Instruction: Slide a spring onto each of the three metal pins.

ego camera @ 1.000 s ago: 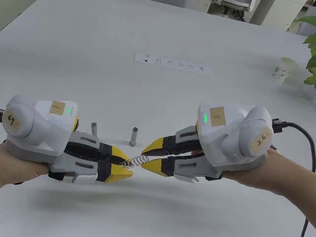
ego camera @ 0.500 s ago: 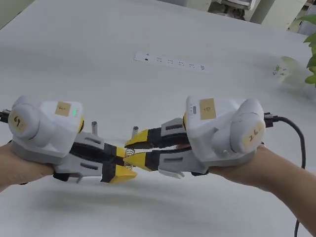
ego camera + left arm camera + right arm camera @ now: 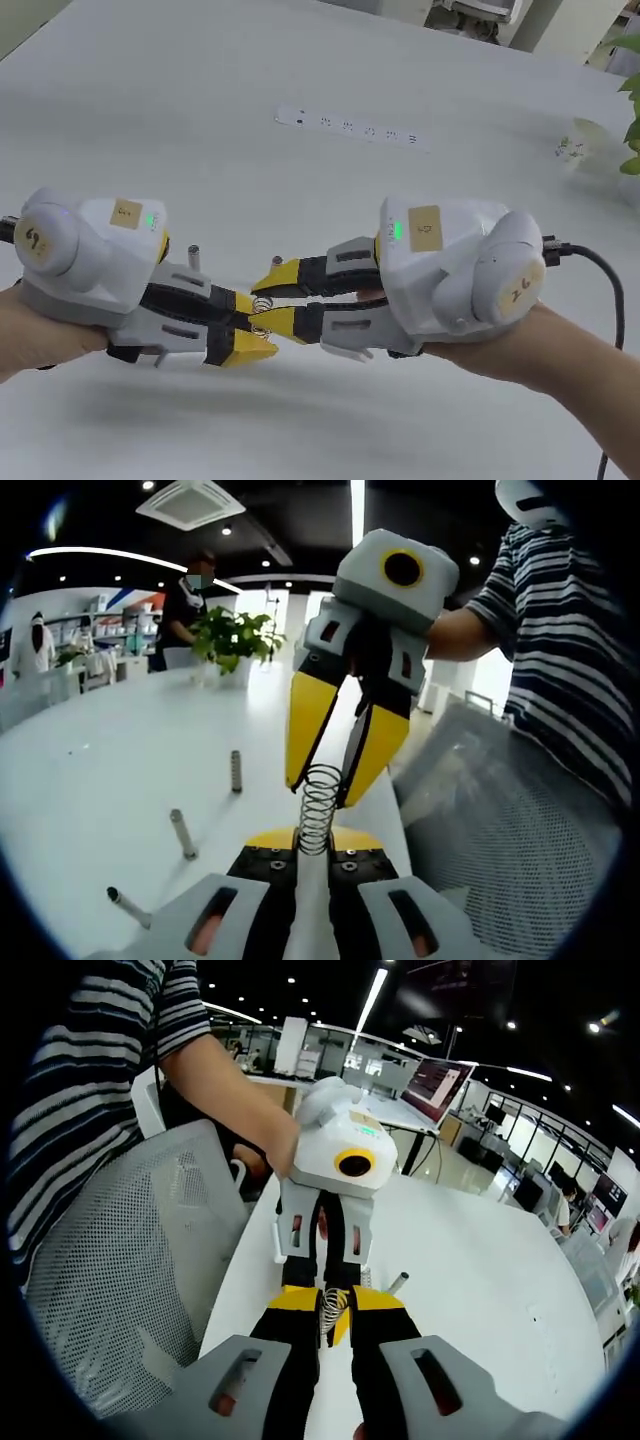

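Observation:
A small steel spring sticks out of my left gripper, which is shut on its base. My right gripper faces the left one tip to tip. It is open, its yellow jaws on either side of the spring's free end, close to the coils. Three short metal pins stand on the white table beyond the tips: pin, pin and pin. In the head view I see a pin and another pin just behind the jaws.
A white power strip lies across the table further back. A pale cup and plant leaves are at the far right. The right gripper's black cable trails off to the right. A mesh chair stands at the table's near edge.
The right gripper has moved left toward the left gripper, and its jaws have parted and slid over the spring's free end. The left gripper keeps hold of the spring.

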The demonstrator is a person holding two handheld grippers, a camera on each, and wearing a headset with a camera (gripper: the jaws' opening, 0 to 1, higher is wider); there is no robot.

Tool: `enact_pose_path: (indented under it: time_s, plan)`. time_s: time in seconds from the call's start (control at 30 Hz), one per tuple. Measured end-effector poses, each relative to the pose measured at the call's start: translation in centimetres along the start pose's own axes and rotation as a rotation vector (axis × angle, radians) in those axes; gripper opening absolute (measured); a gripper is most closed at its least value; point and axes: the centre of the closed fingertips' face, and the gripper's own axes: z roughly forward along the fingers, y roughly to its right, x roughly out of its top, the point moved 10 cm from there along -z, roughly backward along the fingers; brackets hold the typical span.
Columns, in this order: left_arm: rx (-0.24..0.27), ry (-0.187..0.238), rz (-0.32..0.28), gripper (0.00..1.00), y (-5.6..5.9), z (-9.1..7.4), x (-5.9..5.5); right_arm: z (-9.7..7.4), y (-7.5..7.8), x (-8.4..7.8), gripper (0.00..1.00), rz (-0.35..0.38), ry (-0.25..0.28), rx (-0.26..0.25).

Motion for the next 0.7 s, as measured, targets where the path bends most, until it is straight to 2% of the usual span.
enact_pose_path:
  time_s: [0.3, 0.7]
  plan:
    - [0.0, 0.003, -0.019, 0.04, -0.02, -0.11, 0.15, -0.04, 0.06, 0.14, 0.08, -0.006, 0.002, -0.004]
    - [0.022, -0.015, -0.035, 0.16, 0.05, -0.18, 0.01, -0.26, 0.49, 0.41, 0.08, -0.016, 0.002, -0.017]
